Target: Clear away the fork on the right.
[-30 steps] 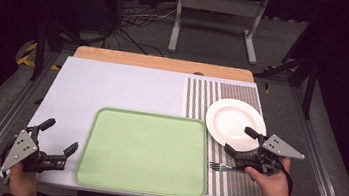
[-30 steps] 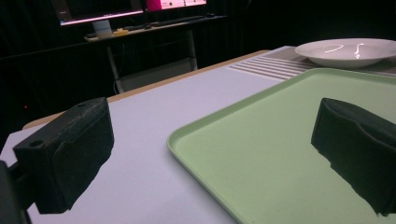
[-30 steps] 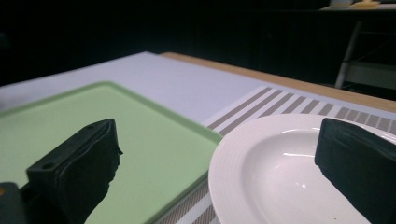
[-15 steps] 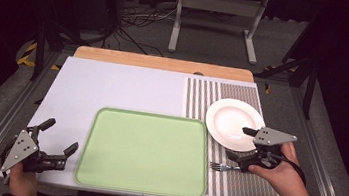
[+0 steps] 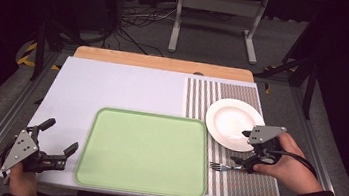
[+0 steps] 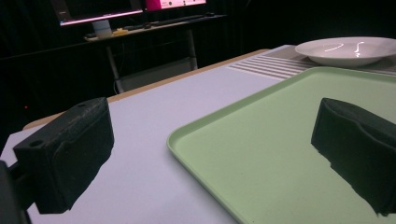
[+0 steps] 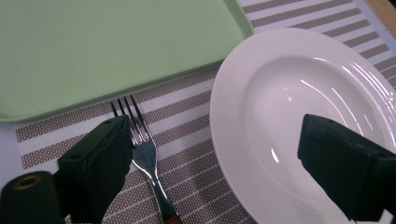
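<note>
Right gripper point(image 5: 245, 148) over the fork point(image 7: 144, 154), jaws released.
Fork lies on the striped mat point(image 5: 247, 182) beside the white plate point(image 5: 232, 121); left gripper point(image 5: 60, 138) idles released by the green tray point(image 5: 146, 150).

plate point(image 7: 299, 116) crowds fork point(image 7: 144, 154); tray point(image 5: 143, 152) bare.

I note the tray point(image 5: 143, 152) at the table's point(image 5: 114, 83) near centre. The striped mat point(image 5: 247, 185) lies to its right, carrying the plate point(image 5: 232, 123) at the rear and the fork point(image 5: 222, 167) nearer, just beside the tray's edge.
</note>
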Motion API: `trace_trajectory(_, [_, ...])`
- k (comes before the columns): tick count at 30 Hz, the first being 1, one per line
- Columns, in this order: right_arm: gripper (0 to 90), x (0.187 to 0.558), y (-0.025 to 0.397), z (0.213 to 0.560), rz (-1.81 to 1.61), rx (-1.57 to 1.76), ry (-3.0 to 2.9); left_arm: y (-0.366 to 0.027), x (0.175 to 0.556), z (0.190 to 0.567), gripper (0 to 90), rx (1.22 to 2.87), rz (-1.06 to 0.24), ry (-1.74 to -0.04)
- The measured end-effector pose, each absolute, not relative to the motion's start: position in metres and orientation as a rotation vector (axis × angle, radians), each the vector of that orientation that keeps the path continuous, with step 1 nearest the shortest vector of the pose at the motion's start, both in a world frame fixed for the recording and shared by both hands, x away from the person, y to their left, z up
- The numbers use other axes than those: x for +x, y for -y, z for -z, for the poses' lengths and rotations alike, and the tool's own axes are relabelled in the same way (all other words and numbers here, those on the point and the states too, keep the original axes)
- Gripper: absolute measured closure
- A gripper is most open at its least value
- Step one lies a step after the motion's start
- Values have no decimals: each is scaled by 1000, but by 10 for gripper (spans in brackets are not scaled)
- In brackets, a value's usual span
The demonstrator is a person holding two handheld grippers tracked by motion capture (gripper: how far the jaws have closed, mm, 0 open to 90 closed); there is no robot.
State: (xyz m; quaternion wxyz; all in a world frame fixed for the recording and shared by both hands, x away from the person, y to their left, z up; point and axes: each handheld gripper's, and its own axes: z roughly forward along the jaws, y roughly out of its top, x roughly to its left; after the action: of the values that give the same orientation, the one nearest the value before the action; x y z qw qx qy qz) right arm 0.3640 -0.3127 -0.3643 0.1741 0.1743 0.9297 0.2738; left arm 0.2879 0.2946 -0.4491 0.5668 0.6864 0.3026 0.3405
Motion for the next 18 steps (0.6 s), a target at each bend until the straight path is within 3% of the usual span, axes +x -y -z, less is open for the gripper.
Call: trace_trajectory(18, [125, 373, 304, 366, -490, 361, -2817, -295, 288, 449, 0, 1613, -803, -712])
